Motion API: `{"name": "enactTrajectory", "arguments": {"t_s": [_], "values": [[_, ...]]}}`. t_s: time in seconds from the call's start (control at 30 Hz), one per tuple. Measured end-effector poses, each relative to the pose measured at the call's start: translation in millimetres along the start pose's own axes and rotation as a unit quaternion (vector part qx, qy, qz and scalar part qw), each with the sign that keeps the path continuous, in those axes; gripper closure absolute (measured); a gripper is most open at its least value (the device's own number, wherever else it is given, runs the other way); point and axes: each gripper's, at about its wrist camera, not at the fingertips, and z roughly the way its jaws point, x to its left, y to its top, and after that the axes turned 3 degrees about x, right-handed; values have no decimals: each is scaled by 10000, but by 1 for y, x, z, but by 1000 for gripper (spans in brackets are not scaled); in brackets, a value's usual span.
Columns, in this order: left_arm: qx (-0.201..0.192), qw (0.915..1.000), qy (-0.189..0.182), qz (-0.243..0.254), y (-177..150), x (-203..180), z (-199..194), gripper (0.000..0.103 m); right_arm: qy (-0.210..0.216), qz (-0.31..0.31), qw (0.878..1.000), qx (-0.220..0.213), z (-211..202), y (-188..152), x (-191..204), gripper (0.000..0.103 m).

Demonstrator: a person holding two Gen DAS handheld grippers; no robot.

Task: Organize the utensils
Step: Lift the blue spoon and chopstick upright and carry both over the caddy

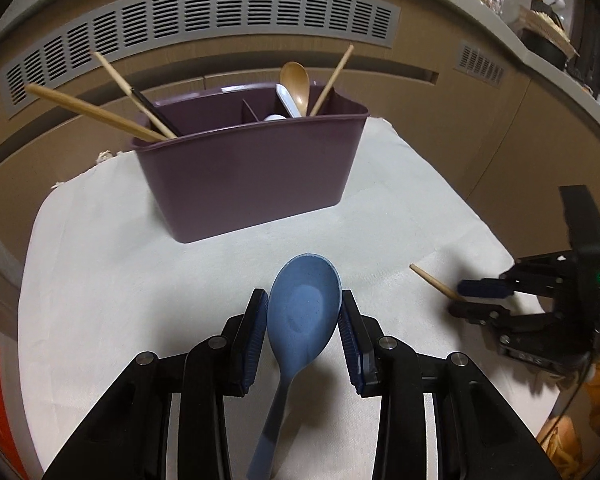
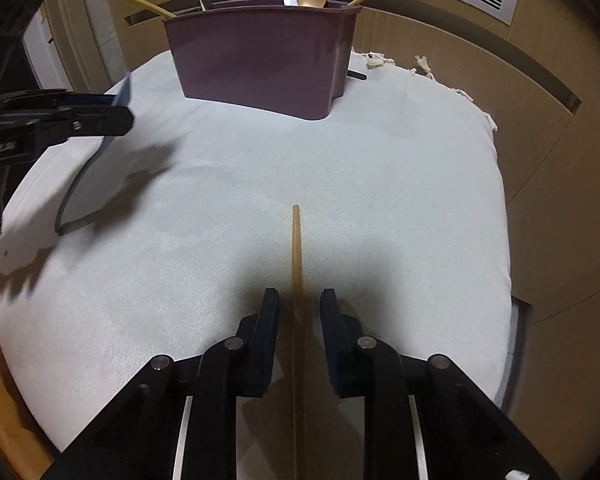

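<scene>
Taking in the white cloth [image 1: 100, 280] first, spread over the whole surface and lying soft and slightly rumpled, so expecting thin things to sink into it a little. Noting next the purple caddy [image 1: 240, 184] standing upright at the far side, rigid-walled and divided, already holding wooden chopsticks [image 1: 100, 114] leaning out of its left compartment and a wooden spoon [image 1: 296, 80] with white pieces on the right. Finding the left gripper [image 1: 303, 298] near the middle, clamping the blue spoon [image 1: 300, 320] across the widest part of its bowl, handle trailing back toward the camera; judging from the right wrist view, carrying it clear of the cloth with a shadow falling below. Judging that spoon as light, stiff, smooth plastic, and the curved bowl edges as a slippery place to pinch, so likely pivoting or sliding between the pads; gripping at the neck or handle seeming steadier. Finding the right gripper [image 2: 300, 298] on the near right, straddling a single wooden chopstick [image 2: 296, 248] lying flat on the cloth, with a gap showing on either side, so not yet pinching it. Judging the chopstick as very light, stiff and thin, prone to rolling or tipping; taking it nearer mid-length looking wiser than at the tapered end.
</scene>
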Motion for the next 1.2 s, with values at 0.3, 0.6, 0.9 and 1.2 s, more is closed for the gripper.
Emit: {"name": "enactTrajectory", "arguments": {"t_s": [0.3,0.6,0.9,1.2], "values": [[-464,9988,14,-138,-17,2,-46,67,-41,17,9999,-143,-25,-2,13,97],[-1294,9915,-7,-119,-12,-14,-119,67,72,152,9899,-1410,-123,4,28,97],[-2517,9673,255,186,47,-39,-191,67,-82,213,9452,-3257,-219,66,31,97],[-3189,9475,180,-155,135,-4,-220,67,-84,688,8824,-4653,-272,154,4,97]]}}
